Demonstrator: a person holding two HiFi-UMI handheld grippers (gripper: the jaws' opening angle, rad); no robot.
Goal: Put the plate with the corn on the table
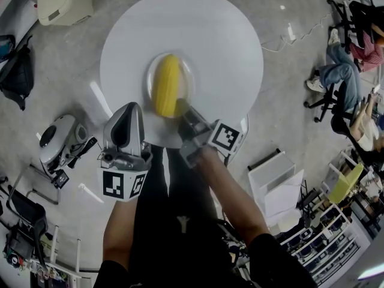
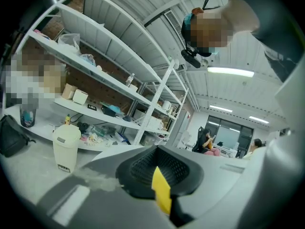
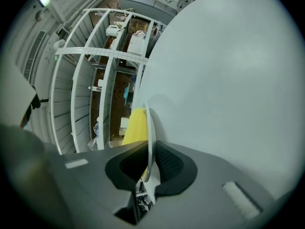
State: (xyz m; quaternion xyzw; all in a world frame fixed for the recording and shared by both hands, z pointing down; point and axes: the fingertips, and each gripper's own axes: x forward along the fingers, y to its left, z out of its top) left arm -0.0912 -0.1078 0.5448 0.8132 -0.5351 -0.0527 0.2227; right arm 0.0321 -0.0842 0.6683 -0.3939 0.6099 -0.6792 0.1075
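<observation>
1. While the right gripper (image 1: 183,111) is clamped on the near rim of the plate (image 1: 191,80), the plate sits over the middle of the round white table (image 1: 222,47), with the corn (image 1: 166,86) lying on it.
2. From the right gripper view, the jaws are narrow and pinch the plate's thin edge (image 3: 150,142) between the black pads, the corn (image 3: 136,125) showing on one side and the tabletop (image 3: 224,80) on the other.
3. Whether the plate's base rests on the table or hovers just above it cannot be told; its shadow lies tight against it, so I judge it down or nearly so.
4. The left gripper (image 1: 127,111) hangs at the table's near edge, apart from the plate, its jaws together and none of the task's things between them.
5. Carrying to the table looks done, in my judgement. Left to do: settle the plate flat if it is not already, open the right jaws, and draw the gripper back without dragging the rim or rolling the corn.
</observation>
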